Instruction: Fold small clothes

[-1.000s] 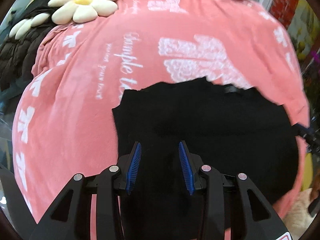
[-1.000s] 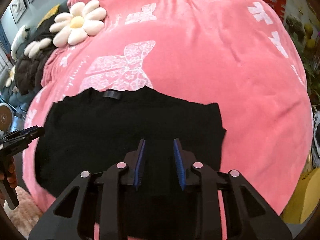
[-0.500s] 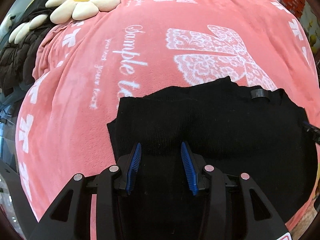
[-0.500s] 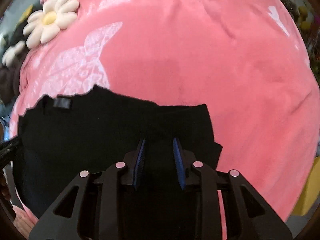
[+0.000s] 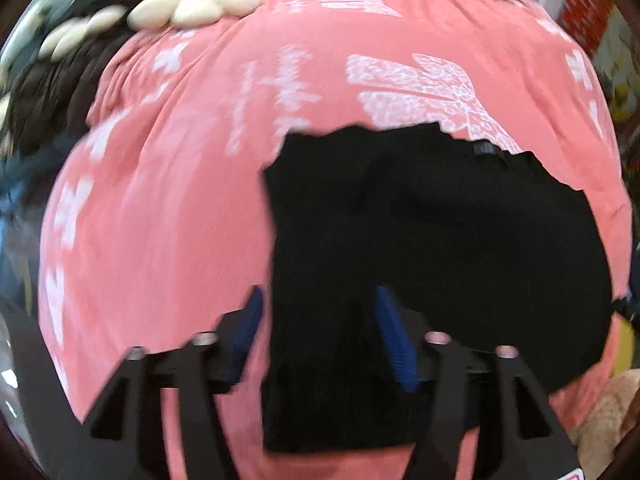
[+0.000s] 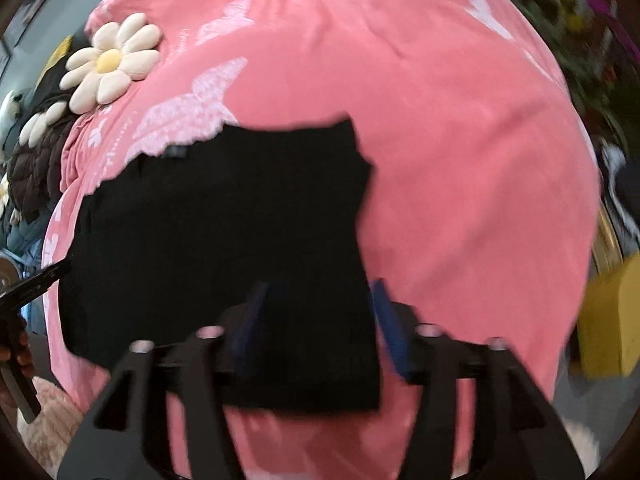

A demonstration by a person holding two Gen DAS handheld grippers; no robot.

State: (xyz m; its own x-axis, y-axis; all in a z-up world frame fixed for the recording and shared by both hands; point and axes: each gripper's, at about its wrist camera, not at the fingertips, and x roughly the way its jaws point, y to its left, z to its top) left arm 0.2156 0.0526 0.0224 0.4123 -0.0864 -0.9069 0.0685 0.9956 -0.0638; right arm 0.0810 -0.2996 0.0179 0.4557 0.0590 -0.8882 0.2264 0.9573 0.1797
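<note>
Both views are motion-blurred. A black knit garment (image 5: 432, 248) lies flat on a pink blanket (image 5: 168, 220) printed with white bows, toward its near edge; folds and seams vanish in the dark cloth. Left gripper (image 5: 318, 340): jaws open, straddling the garment's left edge. Right gripper (image 6: 318, 328): jaws open over its right edge. Only the right view shows the left gripper at the frame's left margin, largely cut off. A daisy cushion (image 6: 110, 62) sits at the blanket's far left corner.
</note>
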